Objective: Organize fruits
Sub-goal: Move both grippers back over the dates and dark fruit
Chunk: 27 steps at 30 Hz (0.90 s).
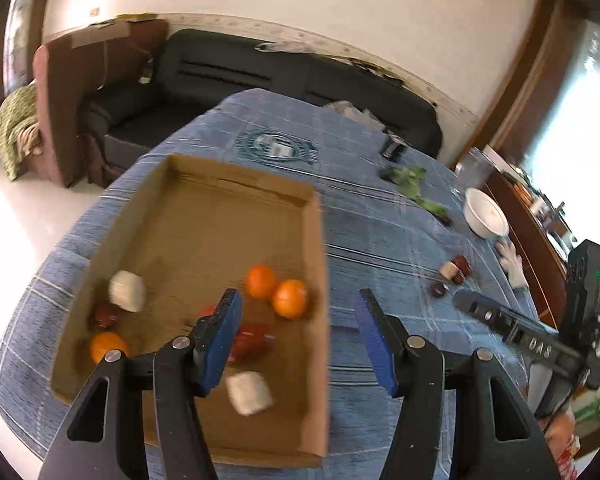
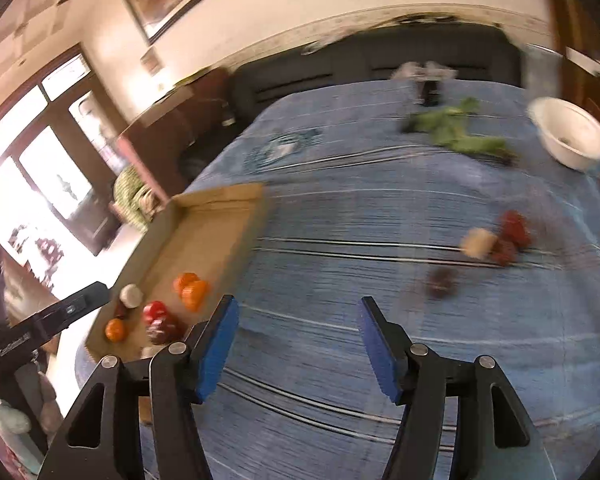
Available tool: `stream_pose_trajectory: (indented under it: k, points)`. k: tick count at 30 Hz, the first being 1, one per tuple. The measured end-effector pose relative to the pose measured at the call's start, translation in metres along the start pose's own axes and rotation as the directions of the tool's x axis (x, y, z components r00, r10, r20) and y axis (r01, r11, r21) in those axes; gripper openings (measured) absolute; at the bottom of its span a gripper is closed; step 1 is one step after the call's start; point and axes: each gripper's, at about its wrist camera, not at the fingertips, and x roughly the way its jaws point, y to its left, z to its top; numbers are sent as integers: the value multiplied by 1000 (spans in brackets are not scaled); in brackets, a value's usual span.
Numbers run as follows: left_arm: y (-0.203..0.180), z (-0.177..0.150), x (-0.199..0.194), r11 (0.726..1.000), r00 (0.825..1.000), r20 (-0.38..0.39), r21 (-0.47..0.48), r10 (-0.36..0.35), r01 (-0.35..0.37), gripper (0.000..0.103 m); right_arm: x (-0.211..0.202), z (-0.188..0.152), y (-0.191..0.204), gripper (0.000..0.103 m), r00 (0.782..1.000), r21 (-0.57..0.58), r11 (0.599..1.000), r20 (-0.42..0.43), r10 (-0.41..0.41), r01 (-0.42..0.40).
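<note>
A shallow cardboard box (image 1: 204, 216) lies on the blue cloth and holds oranges (image 1: 290, 298), red fruits (image 1: 250, 342) and pale round fruits (image 1: 248, 393). My left gripper (image 1: 298, 340) is open and empty over the box's right wall. My right gripper (image 2: 298, 342) is open and empty above bare cloth. Loose fruits lie to its right: a pale one (image 2: 478, 242), red ones (image 2: 514, 226) and a dark one (image 2: 440, 280). The box (image 2: 204, 236) also shows in the right wrist view. The right gripper body (image 1: 516, 332) shows in the left wrist view.
A white bowl (image 2: 570, 134) and green leafy vegetables (image 2: 456, 130) lie at the far right of the table (image 2: 380, 208). A dark sofa (image 1: 220, 76) stands behind the table. A small dark object (image 1: 394, 148) sits near the far edge.
</note>
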Motion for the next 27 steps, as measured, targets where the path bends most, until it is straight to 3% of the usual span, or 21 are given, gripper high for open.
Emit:
stream_pose_trajectory:
  k: [7, 11, 20, 27]
  points:
    - [-57, -10, 23, 994, 998, -42, 96, -47, 51, 63, -51, -4, -89, 71, 991, 160, 982, 67, -115, 103]
    - [-87, -16, 51, 987, 994, -92, 140, -61, 74, 63, -61, -5, -119, 71, 984, 215, 967, 79, -159, 139]
    - [-139, -23, 110, 969, 980, -181, 219, -78, 117, 63, -32, 4, -148, 70, 984, 254, 954, 36, -173, 158]
    - [-169, -7, 158, 973, 978, -180, 187, -101, 135, 63, -3, 31, -166, 70, 983, 294, 942, 36, -180, 161]
